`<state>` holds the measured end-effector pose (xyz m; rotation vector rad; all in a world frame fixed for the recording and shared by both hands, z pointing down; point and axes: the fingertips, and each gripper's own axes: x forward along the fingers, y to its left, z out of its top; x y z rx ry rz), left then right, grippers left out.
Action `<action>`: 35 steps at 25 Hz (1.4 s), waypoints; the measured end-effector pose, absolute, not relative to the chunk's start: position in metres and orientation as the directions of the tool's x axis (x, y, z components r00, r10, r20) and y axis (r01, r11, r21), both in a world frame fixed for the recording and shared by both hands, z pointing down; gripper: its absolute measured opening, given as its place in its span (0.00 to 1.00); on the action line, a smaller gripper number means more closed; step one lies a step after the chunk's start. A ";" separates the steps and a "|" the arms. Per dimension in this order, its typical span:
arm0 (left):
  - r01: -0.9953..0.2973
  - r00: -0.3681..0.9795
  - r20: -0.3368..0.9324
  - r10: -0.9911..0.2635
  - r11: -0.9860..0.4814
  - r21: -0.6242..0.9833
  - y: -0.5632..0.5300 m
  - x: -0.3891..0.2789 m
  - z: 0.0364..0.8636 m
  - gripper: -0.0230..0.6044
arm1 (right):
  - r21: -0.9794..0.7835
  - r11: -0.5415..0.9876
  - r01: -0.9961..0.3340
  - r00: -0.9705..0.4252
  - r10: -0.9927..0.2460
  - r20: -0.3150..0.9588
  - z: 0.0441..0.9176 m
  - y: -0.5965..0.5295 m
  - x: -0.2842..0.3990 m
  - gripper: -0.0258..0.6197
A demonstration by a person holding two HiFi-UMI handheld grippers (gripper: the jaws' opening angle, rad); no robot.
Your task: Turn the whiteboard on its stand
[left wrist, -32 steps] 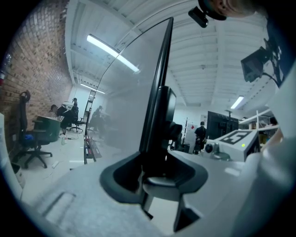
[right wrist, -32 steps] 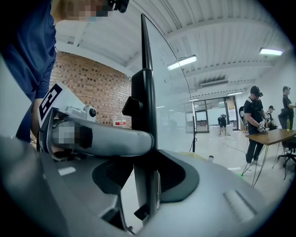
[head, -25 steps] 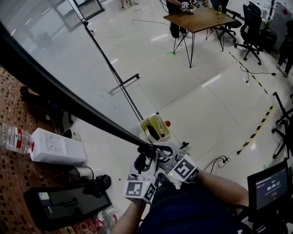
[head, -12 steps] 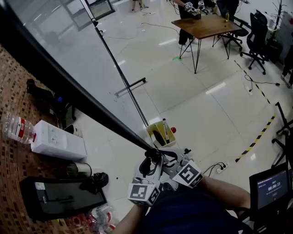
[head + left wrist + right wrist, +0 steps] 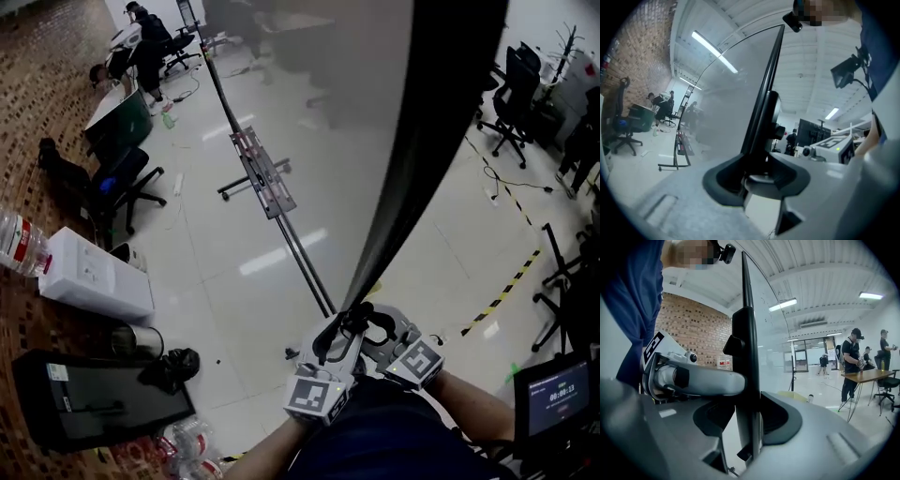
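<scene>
The whiteboard's black frame edge rises from both grippers toward the upper right, with its grey face to the left. Its stand's rail and wheeled foot lie on the floor beyond. My left gripper and right gripper sit side by side, both clamped on the frame's lower end. In the left gripper view the frame stands between the jaws of the left gripper, which are closing slightly. In the right gripper view the frame is pinched by the right gripper, whose jaws are easing open a little.
At the left wall sit a water bottle, a white box, a metal cup and a black case. An office chair stands farther back. Yellow-black floor tape and a small screen are on the right.
The board has swung round: its black edge, which ran to the upper left, now points to the upper right. The yellow tray is out of sight. Both grippers kept their hold.
</scene>
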<state>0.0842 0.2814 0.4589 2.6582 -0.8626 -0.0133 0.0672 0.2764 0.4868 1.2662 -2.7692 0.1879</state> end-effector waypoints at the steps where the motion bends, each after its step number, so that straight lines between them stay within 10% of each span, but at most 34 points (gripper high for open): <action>1: -0.559 0.821 0.091 -0.564 -0.762 0.328 0.284 0.086 0.460 0.30 | -0.077 0.641 -0.764 -0.645 -0.753 0.134 0.486 0.279 0.070 0.30; 35: -0.730 0.684 0.222 -0.695 -0.645 0.225 0.367 0.096 0.468 0.28 | -0.095 0.733 -0.674 -0.738 -0.664 0.119 0.505 0.368 0.080 0.29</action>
